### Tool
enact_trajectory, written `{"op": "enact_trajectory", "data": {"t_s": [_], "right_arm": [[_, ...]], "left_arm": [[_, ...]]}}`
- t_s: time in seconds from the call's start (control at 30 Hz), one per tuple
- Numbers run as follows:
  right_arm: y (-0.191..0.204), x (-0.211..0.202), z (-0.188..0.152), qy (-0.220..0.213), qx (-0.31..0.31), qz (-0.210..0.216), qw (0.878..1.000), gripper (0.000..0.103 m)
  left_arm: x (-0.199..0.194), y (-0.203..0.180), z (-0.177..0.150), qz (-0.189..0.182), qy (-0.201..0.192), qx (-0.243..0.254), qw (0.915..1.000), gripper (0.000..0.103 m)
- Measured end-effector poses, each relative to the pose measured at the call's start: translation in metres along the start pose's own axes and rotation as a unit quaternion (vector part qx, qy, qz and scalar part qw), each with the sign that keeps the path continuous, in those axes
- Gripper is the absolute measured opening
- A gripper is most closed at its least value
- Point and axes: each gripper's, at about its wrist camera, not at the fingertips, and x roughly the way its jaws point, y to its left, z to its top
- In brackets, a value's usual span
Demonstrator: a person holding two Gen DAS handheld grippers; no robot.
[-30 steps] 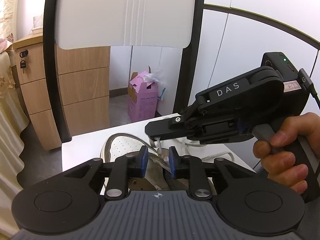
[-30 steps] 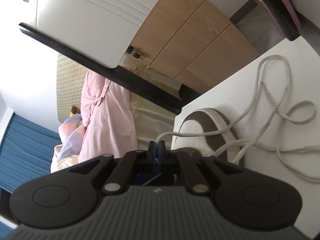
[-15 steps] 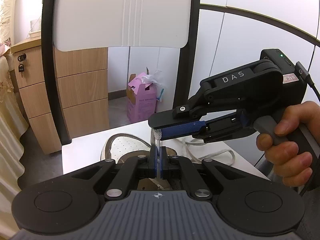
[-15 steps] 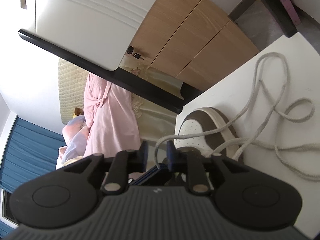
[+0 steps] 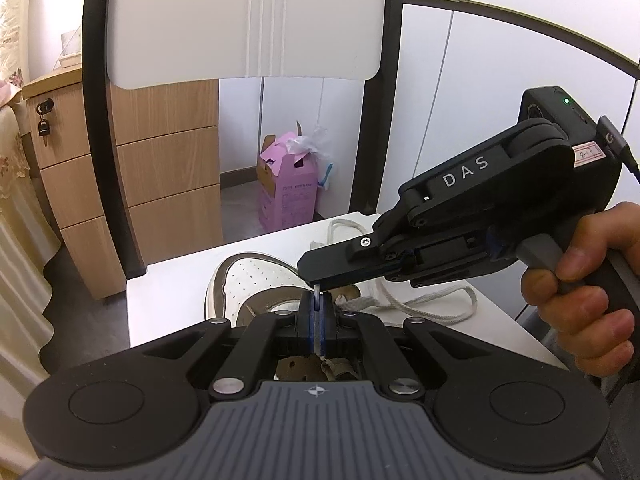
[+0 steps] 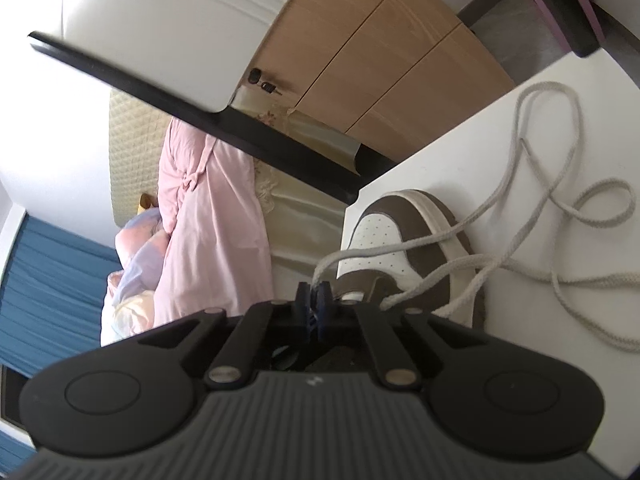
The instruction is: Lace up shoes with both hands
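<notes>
The left claw (image 5: pixel 316 314), at lower centre, is clamped on the tip of the lace (image 6: pixel 400 249) over the shoe (image 5: pixel 256 284) on the bench (image 5: pixel 172 292), while the right claw (image 5: pixel 317 285), just reclosed after a brief release, is pinched directly above, so a fresh hold for threading is judged gained.

"DAS" in white letters on the right gripper (image 5: pixel 316 283)

**Shoe at the table's near left edge, lace trailing right**

The white and brown leather sneaker (image 6: pixel 404 236) lies on the white table (image 6: pixel 460 148), near its left edge. The grey woven shoelace (image 6: pixel 560 216) loops over the table right of it. Beyond the table's far edge stand a wooden drawer cabinet (image 5: pixel 160 184) left and a pink cardboard box (image 5: pixel 286 184) right.
</notes>
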Motion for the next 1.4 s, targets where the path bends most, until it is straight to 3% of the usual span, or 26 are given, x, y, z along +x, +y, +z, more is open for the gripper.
{"op": "enact_trajectory", "data": {"t_s": [0.23, 0.47, 0.93, 1.13, 1.4], "right_arm": [[-0.024, 0.001, -0.006, -0.017, 0.099, 0.016, 0.995, 0.003], [-0.032, -0.015, -0.008, -0.058, 0.106, -0.024, 0.992, 0.003], [-0.015, -0.010, -0.013, -0.072, 0.026, -0.064, 0.995, 0.003], [0.006, -0.005, -0.019, -0.065, -0.068, -0.101, 0.990, 0.003], [0.026, 0.006, -0.023, -0.028, -0.175, -0.135, 0.975, 0.003]], "left_arm": [[0.002, -0.003, -0.002, 0.016, 0.009, 0.028, 0.9994, 0.004], [0.014, -0.014, -0.004, 0.016, 0.026, 0.067, 0.9973, 0.004], [0.026, -0.022, -0.005, 0.028, 0.040, 0.085, 0.9952, 0.004], [0.026, -0.022, -0.004, 0.031, 0.045, 0.080, 0.9953, 0.004], [0.028, -0.025, -0.004, 0.037, 0.048, 0.086, 0.9945, 0.004]]}}
